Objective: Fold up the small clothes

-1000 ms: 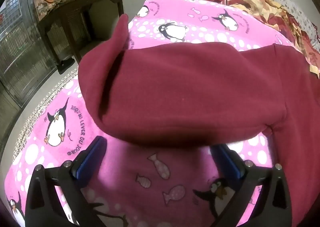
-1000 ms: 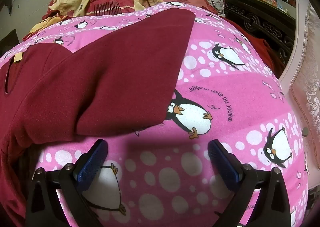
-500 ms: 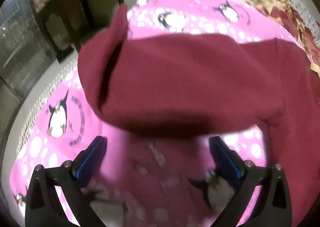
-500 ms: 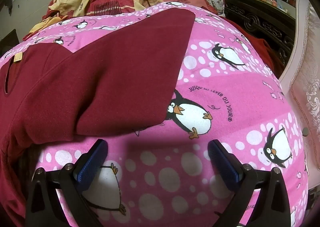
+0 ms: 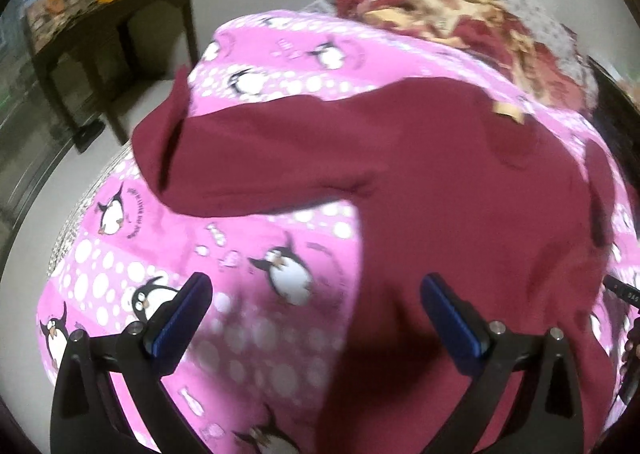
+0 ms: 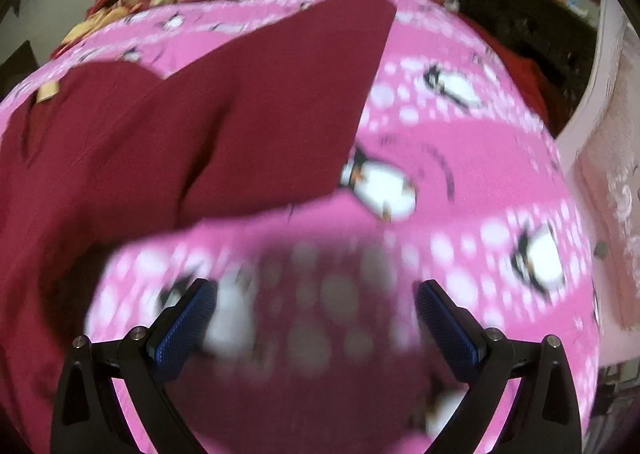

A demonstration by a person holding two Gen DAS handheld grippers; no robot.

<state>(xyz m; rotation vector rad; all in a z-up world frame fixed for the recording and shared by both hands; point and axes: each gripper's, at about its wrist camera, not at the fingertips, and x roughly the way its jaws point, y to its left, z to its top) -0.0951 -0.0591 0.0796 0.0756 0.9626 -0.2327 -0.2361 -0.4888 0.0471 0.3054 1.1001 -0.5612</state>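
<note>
A dark red long-sleeved top lies spread on a pink penguin blanket, one sleeve stretched to the left. In the right wrist view the top fills the left, its other sleeve pointing up right. My left gripper is open and empty above the blanket, its right finger over the top's body. My right gripper is open and empty over bare blanket, below the sleeve.
A heap of red and yellow bedding lies at the bed's far end. A dark wooden table stands on the floor to the left. A pale padded chair and dark carved furniture border the bed's right side.
My left gripper has drawn back and swung right, so the sleeve sits farther off and the top's body is under its right finger. My right gripper has begun moving, blurring its view.
</note>
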